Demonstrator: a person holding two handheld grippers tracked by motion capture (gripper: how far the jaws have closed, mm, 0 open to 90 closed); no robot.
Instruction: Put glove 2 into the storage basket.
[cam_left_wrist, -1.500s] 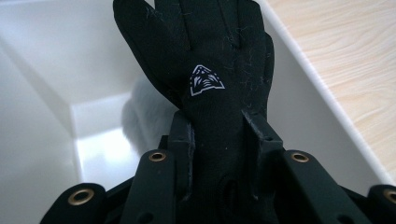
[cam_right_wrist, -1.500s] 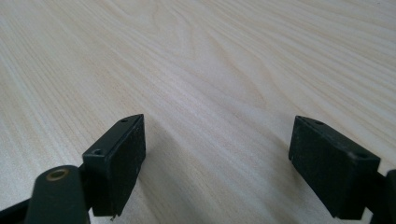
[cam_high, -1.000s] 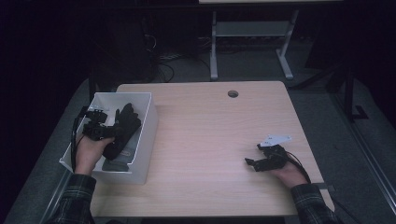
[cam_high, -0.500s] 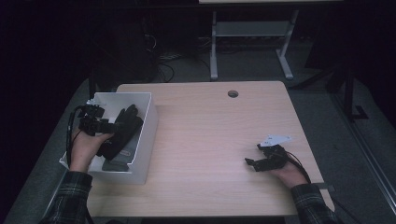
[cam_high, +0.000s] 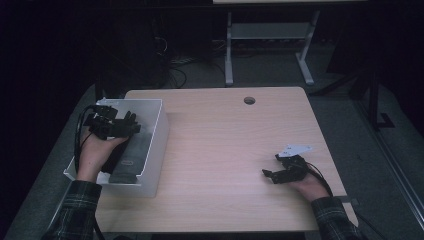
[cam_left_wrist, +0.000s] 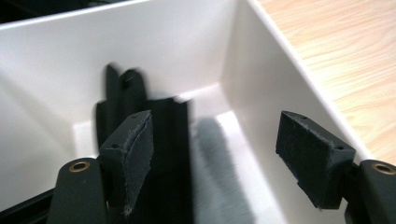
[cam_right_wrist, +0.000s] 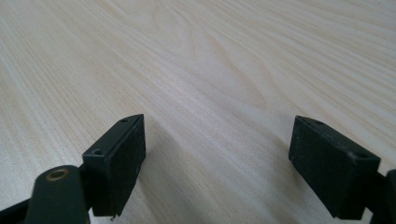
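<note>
In the white bin (cam_high: 152, 145): 1 black object (cam_high: 127, 157). 2 grippers: left gripper (cam_left_wrist: 212, 154) just opened, empty; right gripper (cam_right_wrist: 217, 161) apart over table (cam_high: 225, 135). Left gripper view shows the object's ridges.

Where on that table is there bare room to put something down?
Most of the wooden table is bare, from the white bin across to the right gripper. The bin is crowded: black items and the left gripper.

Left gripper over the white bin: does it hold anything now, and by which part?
Nothing is held. The left gripper has just been opening; its jaws stand apart with nothing between them, above the black items lying in the bin.
</note>
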